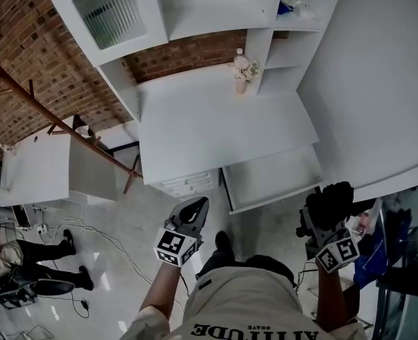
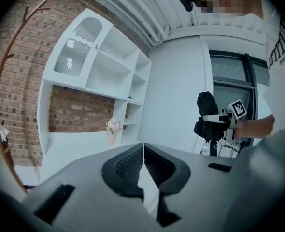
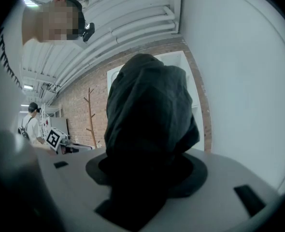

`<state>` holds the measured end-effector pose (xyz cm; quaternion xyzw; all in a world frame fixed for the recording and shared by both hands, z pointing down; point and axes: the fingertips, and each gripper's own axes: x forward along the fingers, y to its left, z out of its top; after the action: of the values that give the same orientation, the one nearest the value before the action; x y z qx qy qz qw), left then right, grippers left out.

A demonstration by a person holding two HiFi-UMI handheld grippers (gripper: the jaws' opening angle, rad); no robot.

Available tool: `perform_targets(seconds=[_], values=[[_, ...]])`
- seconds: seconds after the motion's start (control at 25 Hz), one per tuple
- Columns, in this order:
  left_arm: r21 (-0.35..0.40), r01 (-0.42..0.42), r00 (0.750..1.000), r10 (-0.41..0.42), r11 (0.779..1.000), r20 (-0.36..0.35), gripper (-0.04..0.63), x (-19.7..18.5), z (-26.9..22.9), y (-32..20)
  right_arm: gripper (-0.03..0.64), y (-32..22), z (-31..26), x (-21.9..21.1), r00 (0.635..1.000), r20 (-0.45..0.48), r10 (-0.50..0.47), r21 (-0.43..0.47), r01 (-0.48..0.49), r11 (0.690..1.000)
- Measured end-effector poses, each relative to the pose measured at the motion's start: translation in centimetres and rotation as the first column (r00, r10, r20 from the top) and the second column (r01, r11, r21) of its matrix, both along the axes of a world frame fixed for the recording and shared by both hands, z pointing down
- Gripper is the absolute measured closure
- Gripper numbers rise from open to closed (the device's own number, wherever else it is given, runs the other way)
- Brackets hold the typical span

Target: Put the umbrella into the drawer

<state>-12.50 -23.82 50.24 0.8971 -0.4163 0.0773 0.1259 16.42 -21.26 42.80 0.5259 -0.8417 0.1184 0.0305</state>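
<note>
Person's shirt (image 1: 251,310) at frame bottom. Right tool (image 1: 322,231) clamped on folded black umbrella (image 1: 331,198), held in air just off front right corner of open drawer (image 1: 269,181) under white table (image 1: 216,122). Left tool (image 1: 196,205) closed, empty. Step, judged: carrying to drawer. Next: shift umbrella over drawer, lower, release.

White desk (image 1: 216,126) and shelf unit (image 1: 216,6) stand against a brick wall (image 1: 25,41), pale floor (image 1: 124,218) below.

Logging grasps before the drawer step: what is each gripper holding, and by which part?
The right gripper grips the black folded umbrella around its bunched fabric body. The left gripper is shut on nothing.
</note>
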Motion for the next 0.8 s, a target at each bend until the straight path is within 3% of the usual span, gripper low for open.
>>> perform_targets(seconds=[0.52,0.8], values=[[-0.019,0.039,0.999,-0.040,0.999,-0.029,0.569,-1.7,0.3,-1.8,0.368,-3.6,0.2,-2.7,0.998,0.019,-0.056,-0.017,0.056,0.998],[-0.044,0.139,0.990,-0.140,0.989,-0.020,0.569,-1.9,0.9,-2.3,0.368,-7.5,2.2,-3.5,0.984,0.055,-0.167,-0.059,0.170,0.984]])
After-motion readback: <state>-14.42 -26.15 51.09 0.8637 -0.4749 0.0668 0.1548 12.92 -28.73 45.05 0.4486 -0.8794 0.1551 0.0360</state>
